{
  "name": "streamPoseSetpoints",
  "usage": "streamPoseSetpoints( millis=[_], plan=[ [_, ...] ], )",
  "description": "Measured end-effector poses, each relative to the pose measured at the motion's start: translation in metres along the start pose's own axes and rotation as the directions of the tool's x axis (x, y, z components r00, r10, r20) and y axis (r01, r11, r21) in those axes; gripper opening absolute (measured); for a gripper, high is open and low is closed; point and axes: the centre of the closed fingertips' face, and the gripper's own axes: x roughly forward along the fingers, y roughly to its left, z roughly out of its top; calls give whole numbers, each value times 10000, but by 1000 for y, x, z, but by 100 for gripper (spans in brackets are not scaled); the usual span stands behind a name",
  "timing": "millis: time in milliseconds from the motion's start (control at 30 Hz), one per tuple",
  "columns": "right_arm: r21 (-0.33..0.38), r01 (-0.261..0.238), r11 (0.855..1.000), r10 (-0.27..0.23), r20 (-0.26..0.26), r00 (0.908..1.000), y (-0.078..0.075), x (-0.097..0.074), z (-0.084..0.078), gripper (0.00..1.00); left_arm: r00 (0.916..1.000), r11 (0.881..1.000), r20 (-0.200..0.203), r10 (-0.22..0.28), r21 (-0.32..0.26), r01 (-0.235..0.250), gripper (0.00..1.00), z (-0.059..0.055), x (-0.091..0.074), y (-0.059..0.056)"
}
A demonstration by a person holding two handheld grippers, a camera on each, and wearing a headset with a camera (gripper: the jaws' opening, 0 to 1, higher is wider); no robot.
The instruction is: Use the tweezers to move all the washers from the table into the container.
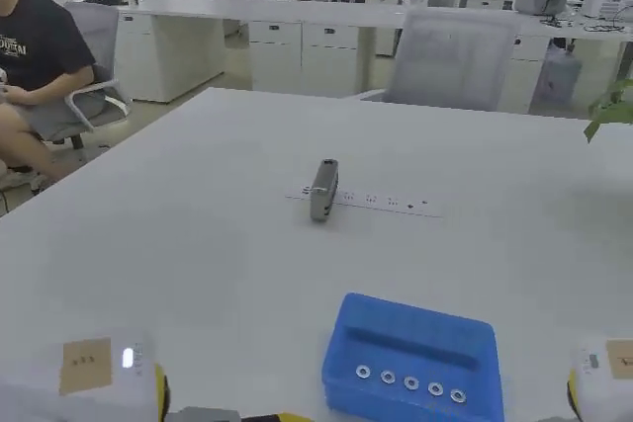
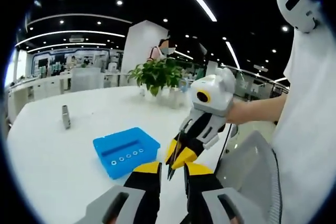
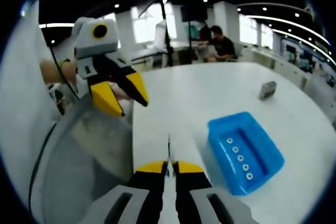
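The right gripper (image 3: pixel 169 165) has its yellow-tipped jaws pressed together on a thin pair of tweezers (image 3: pixel 169 149), whose points stick out a little past the jaw tips. The left gripper (image 2: pixel 171 171) is just beside it, facing it. Its jaws stand a little apart and have hold of nothing. In the left gripper view the tweezers hang as a dark sliver from the right gripper's closed jaws, close in front of the left gripper's own tips. Both grippers are held at the near edge of a white table (image 1: pixel 198 244), over a grey chair (image 2: pixel 252 161).

A short way ahead of the right gripper, off to its right side, a blue container (image 1: pixel 415 321) sits on the table. From the left gripper it lies ahead and to the left. Five washers (image 1: pixel 410 382) lie in a row on its floor, near its front wall.

Further out, beyond the container, a small grey block (image 1: pixel 323 189) stands on a narrow white strip (image 1: pixel 386 203), well apart from both grippers.

Past the far table edge there is another grey chair (image 1: pixel 455 56), then rows of white desks (image 1: pixel 297 46). A person in a dark shirt (image 1: pixel 30 46) sits far off to the left gripper's side. A green plant (image 2: pixel 157 74) stands on the table, far beyond the right gripper.
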Motion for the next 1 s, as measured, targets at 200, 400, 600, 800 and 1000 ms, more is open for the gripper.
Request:
streamPoseSetpoints(
  millis=[200, 400, 600, 800, 1000],
  plan=[
    [-1165, -590, 9914, 507, -733, 9960, 19, 3, -9, 3, 9967, 9976, -568, -586, 325, 605, 10, -2, 6, -10],
    [-1895, -1058, 9762, 799, -1396, 9870, 33, 10, -17, 3, 9845, 9881, -1092, -1369, 553, 1435, 8, -5, 15, -28],
    [-2588, -1377, 9561, 858, -2021, 9756, 41, 13, -24, 3, 9716, 9787, -1556, -1786, 736, 1917, 7, -9, 21, -43],
    [-2857, -1470, 9470, 820, -2275, 9703, 41, 13, -28, 3, 9636, 9727, -1952, -1827, 1070, 2061, 2, -15, 22, -44],
    [-3001, -1475, 9424, 732, -2451, 9667, 39, 13, -30, 3, 9545, 9656, -2297, -1903, 1316, 2242, 0, -19, 28, -44]
  ],
)
